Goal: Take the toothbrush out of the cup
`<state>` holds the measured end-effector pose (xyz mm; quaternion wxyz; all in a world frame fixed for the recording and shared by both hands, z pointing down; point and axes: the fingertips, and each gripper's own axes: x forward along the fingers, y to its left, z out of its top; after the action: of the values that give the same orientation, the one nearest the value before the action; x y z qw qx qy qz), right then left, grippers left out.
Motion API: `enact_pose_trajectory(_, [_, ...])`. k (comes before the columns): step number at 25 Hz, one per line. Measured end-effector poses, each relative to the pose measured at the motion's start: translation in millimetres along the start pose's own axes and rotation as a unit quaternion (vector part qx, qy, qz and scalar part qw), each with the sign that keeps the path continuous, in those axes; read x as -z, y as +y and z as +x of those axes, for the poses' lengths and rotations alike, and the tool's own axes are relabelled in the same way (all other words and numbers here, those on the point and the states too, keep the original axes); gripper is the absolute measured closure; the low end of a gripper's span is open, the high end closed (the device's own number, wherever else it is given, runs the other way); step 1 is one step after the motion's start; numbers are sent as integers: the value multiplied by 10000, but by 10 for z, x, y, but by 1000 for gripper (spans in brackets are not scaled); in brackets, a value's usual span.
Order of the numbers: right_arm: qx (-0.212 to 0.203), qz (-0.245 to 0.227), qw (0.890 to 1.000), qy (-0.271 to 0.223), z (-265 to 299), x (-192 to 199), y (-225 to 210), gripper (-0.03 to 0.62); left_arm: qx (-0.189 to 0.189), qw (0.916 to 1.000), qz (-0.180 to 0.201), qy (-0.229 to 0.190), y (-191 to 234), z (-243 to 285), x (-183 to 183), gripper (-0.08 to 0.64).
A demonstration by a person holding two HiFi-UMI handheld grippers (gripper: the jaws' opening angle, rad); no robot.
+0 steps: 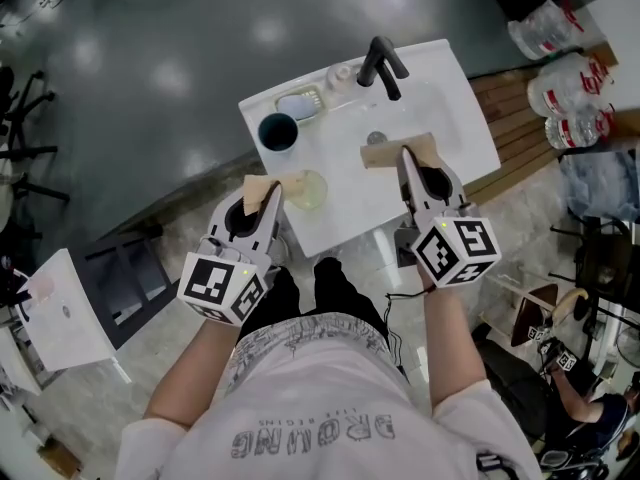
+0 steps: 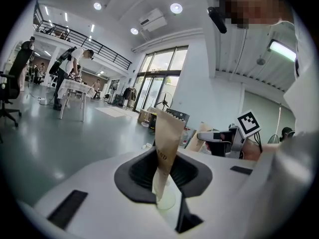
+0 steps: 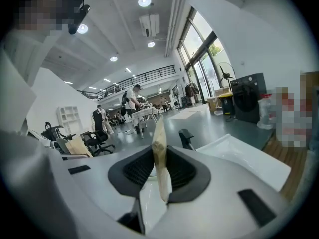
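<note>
Between the jaws of my left gripper (image 1: pixel 266 204) a tan paper strip with dark print (image 2: pixel 167 133) stands upright, and the jaws are clamped on it. My right gripper (image 1: pixel 408 166) pinches a plain tan paper strip (image 3: pixel 159 156) the same way, seen edge-on. Both grippers sit over the near edge of the white rectangular sink top (image 1: pixel 455 108), left at its near left corner, right nearer the middle. Just beside the left strip's tip lies a pale yellow see-through round vessel (image 1: pixel 309 189). Farther off, the dark blue round cup (image 1: pixel 278 131) stands at the sink's far left corner, well apart from both grippers, next to a small pale tray (image 1: pixel 300 103) and a black curved faucet (image 1: pixel 383 66). I cannot make out the toothbrush in any view.
</note>
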<state>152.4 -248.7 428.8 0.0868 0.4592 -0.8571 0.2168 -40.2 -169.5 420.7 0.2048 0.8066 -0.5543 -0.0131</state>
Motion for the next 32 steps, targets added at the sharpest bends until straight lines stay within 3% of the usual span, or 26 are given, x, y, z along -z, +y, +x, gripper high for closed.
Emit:
enact_pose_trajectory(12, [-95, -62, 9992, -396, -106, -308, 332, 507, -10, 9976, 534, -448, 76, -272, -581, 494])
enact_pose_trajectory(32, [-247, -274, 9934, -1089, -324, -748, 788, 508, 171, 9910, 973, -908, 153, -612, -1171, 494])
